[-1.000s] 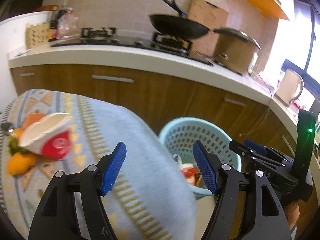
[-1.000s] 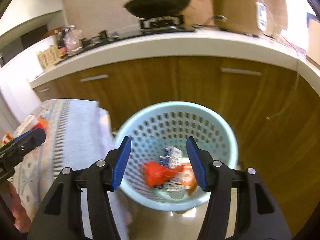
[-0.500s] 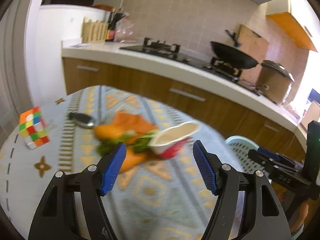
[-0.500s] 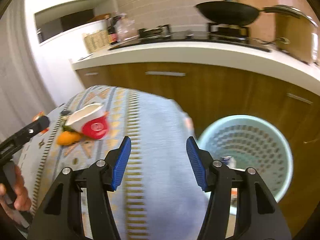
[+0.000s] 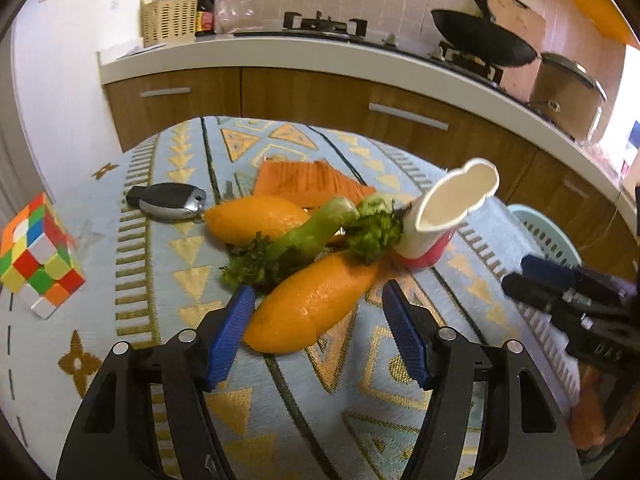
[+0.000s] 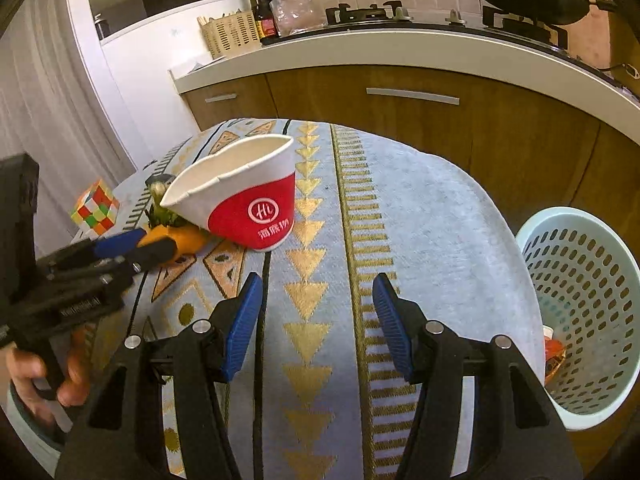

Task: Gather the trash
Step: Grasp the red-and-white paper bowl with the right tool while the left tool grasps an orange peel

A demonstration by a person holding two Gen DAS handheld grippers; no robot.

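Trash lies on the patterned tablecloth: two orange peels, green vegetable stalks, an orange paper scrap and a crushed red-and-white paper cup. My left gripper is open, its fingers either side of the near peel's end. My right gripper is open and empty over the cloth, the cup ahead to its left. A pale blue trash basket with trash inside stands on the floor at right.
A Rubik's cube and a black car key lie on the table's left side. Wooden cabinets and a counter with stove and wok stand behind. The basket rim also shows in the left wrist view.
Both grippers swung left from the basket to the table. The left gripper has closed in on the trash pile, now at the near orange peel. Both stay open.
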